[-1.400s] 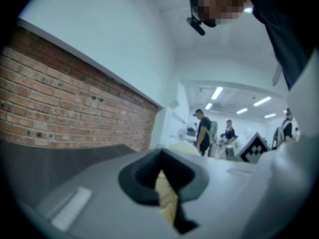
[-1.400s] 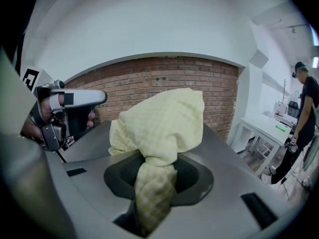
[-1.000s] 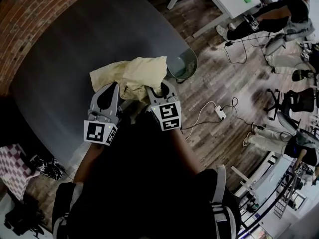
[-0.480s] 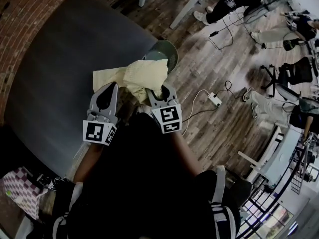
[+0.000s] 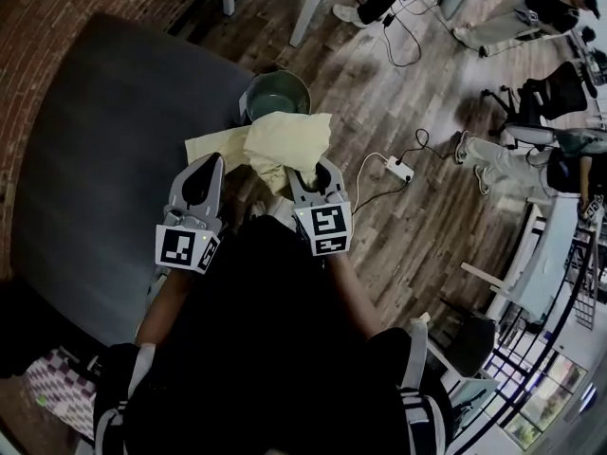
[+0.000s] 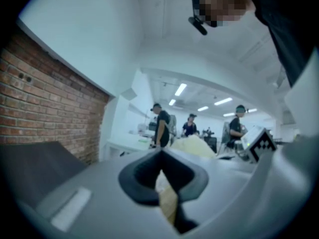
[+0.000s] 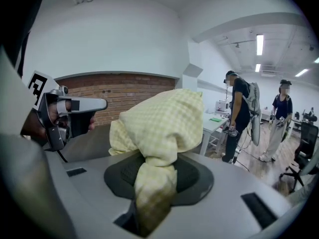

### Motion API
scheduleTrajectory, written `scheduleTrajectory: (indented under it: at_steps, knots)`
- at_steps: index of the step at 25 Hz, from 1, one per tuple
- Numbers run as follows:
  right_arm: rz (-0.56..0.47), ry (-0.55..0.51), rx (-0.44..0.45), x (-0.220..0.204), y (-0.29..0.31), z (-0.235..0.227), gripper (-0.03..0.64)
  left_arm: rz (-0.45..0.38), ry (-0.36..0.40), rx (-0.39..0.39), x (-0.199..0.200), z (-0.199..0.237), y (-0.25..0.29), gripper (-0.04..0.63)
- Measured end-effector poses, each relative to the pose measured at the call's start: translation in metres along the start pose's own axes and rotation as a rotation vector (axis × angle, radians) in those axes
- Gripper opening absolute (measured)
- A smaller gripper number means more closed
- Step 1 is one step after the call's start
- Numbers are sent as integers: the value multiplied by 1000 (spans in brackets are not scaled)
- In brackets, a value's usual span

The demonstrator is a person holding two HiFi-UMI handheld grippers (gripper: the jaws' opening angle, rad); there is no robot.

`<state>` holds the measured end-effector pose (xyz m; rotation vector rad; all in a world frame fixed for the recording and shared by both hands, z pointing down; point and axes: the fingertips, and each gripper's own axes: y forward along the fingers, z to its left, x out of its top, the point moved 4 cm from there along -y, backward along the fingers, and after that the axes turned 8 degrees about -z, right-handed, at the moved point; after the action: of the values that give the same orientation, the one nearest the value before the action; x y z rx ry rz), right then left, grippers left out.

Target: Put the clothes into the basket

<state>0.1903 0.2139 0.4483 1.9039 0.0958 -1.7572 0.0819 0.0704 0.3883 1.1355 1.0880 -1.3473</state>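
Only the head view shows the round grey-green basket (image 5: pixel 278 91). It sits on the wood plank floor (image 5: pixel 379 112), just off the dark grey table's (image 5: pixel 95 159) right edge. The pale yellow checked cloth (image 5: pixel 285 140) is held up by both claws and overlaps the basket's near rim in that view. Right gripper (image 7: pixel 152 169) view: jaws partly closed, pinching a thick bunch of cloth. Left gripper (image 6: pixel 162 158) view: jaws nearly together on a thin fold.

Basket (image 5: pixel 285 78) on the floor (image 5: pixel 379 93), right of table (image 5: pixel 95 159), behind cloth (image 5: pixel 285 140).
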Motion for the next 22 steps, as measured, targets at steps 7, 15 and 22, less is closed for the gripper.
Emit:
scheduleTrajectory:
  at_steps: [7,15,22]
  knots:
    - [-4,47,-121,-12,-31,-40,123,1,8,-114,-1,-34,34,5]
    - [29,97,-201,-31,-46,-64,123,24,9,-173,-2,-44,52,5]
    - [49,125,-292,-27,-32,-87,123,61,-32,-221,-15,-25,84,5]
